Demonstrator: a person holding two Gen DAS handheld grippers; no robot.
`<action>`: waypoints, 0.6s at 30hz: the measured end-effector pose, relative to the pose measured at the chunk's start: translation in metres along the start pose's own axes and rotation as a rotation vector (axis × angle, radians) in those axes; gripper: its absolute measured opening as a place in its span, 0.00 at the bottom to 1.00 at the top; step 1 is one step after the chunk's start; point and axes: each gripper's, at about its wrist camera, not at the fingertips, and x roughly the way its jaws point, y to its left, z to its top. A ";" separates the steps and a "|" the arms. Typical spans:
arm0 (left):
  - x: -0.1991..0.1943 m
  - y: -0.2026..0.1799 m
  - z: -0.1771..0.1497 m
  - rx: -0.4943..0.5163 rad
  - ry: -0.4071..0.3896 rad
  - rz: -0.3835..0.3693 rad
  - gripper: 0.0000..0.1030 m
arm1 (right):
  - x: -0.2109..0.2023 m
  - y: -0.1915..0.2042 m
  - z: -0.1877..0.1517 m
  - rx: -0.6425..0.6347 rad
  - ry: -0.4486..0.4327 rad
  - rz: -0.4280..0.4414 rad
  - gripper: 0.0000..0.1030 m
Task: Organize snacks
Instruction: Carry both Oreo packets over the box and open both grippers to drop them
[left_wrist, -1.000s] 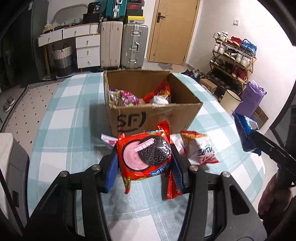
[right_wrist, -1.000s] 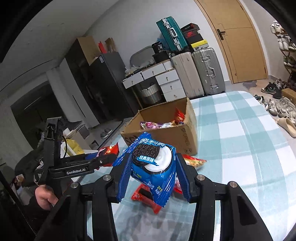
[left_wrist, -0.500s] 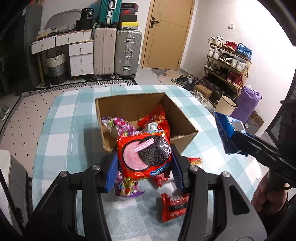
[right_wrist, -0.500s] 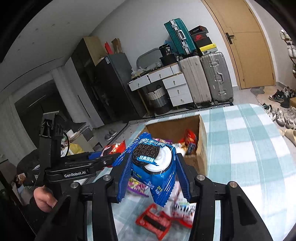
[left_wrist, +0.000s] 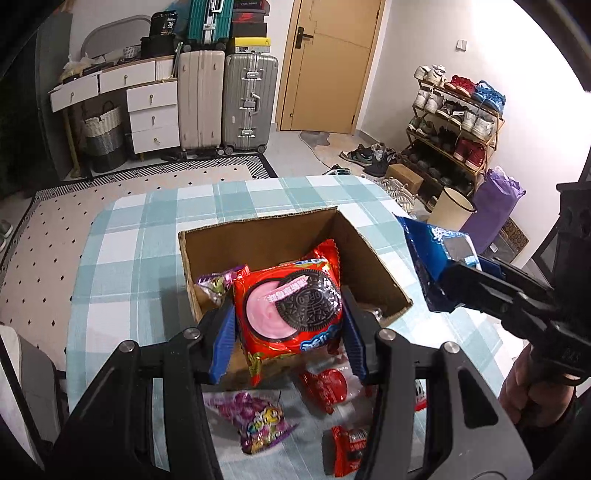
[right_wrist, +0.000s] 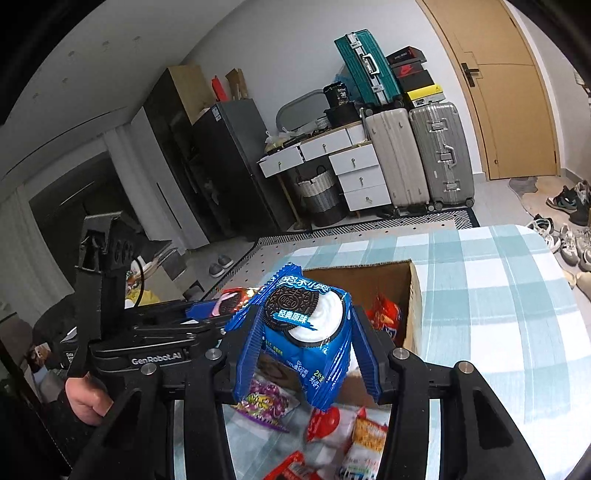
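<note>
**Two cookie packs held above the box, more snacks still waiting on the bench**

You hold a pack in each claw. Your left claw (left_wrist: 288, 325) is pinching a red cookie pack (left_wrist: 290, 308) by its sides, and in the left wrist view the pack hangs in front of the open cardboard box (left_wrist: 373, 258); whether it has crossed the near rim you cannot tell from this angle. Your right claw (right_wrist: 303, 354) is clamped on a blue cookie pack (right_wrist: 308, 332), raised beside the left claw and near the same box (right_wrist: 415, 295).

Part of the sorting looks done: a purple candy bag (left_wrist: 216, 284) and an orange-red packet (right_wrist: 384, 317) already lie inside the box. Neither cookie pack has been let go yet, so both count as in hand, not stowed.

Plenty is left. On the checked bench (left_wrist: 147, 236) in front of the box lie a purple sweets bag (left_wrist: 260, 424), a red round-lidded snack (left_wrist: 325, 384), a small red bar pack (left_wrist: 349, 450) and a white-and-orange packet (right_wrist: 364, 439). By this showing you stand somewhere around the middle of the job: two packs to drop, then at least four loose items to collect.
</note>
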 end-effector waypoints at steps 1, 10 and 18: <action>0.004 0.001 0.003 0.001 0.003 0.002 0.46 | 0.003 0.000 0.002 -0.004 0.003 -0.002 0.46; 0.048 0.014 0.020 -0.023 0.041 -0.017 0.46 | 0.035 -0.013 0.014 -0.005 0.042 -0.013 0.46; 0.081 0.025 0.022 -0.042 0.072 -0.033 0.47 | 0.067 -0.025 0.013 -0.016 0.100 -0.059 0.46</action>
